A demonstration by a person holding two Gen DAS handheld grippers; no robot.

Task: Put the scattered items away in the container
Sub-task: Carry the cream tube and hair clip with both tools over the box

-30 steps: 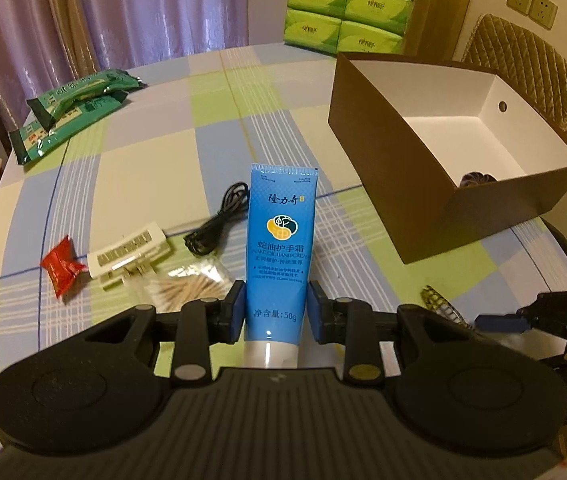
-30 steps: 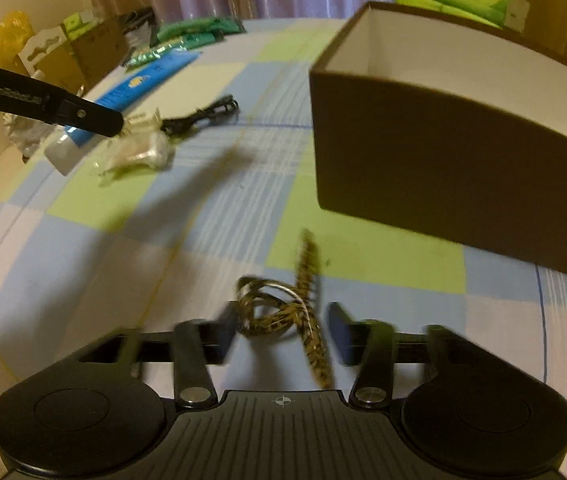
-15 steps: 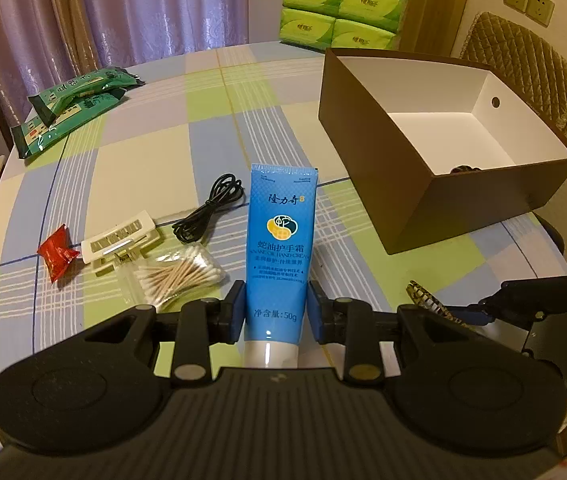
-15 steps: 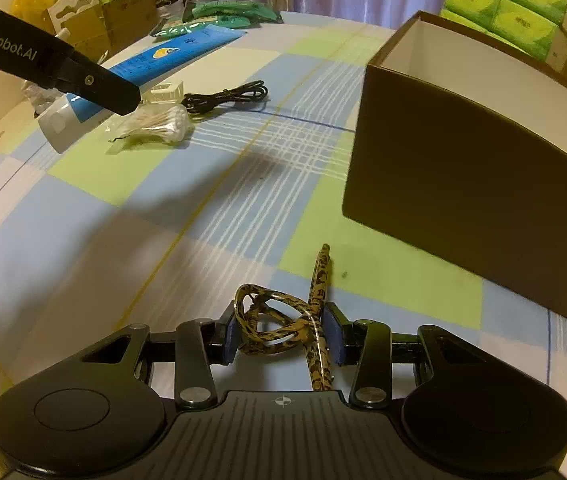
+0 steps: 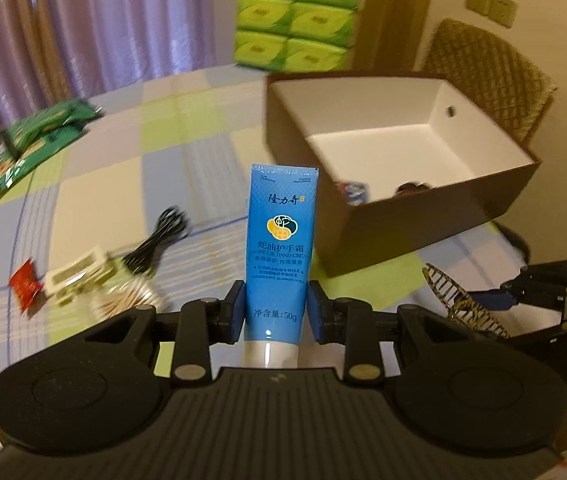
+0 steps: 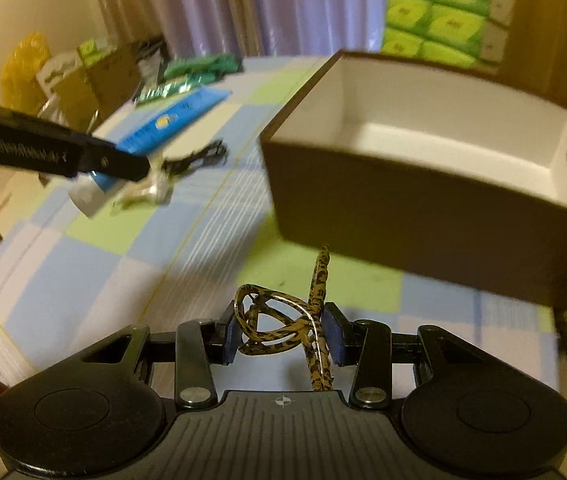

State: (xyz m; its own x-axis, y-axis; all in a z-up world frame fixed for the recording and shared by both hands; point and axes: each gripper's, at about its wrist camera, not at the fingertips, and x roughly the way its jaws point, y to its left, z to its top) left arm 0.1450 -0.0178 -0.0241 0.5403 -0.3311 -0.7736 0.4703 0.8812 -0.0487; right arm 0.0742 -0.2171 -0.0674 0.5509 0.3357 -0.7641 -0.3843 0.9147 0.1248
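Observation:
My left gripper is shut on a blue hand-cream tube, held up above the table with its crimped end pointing toward the brown box. In the right wrist view my right gripper is shut on a leopard-print hair clip, raised just in front of the brown box. The box is white inside and holds a couple of small items near its front wall. The right gripper with the hair clip shows at the right of the left wrist view, and the tube at the left of the right wrist view.
On the checked tablecloth lie a black cable, a bag of cotton swabs, a white packet, a red sachet and green packs. Green tissue packs stand behind the box. A chair is at the right.
Both grippers have risen and tilted toward the box, each keeping its hold. The right gripper shut on the hair clip and lifted it off the table.

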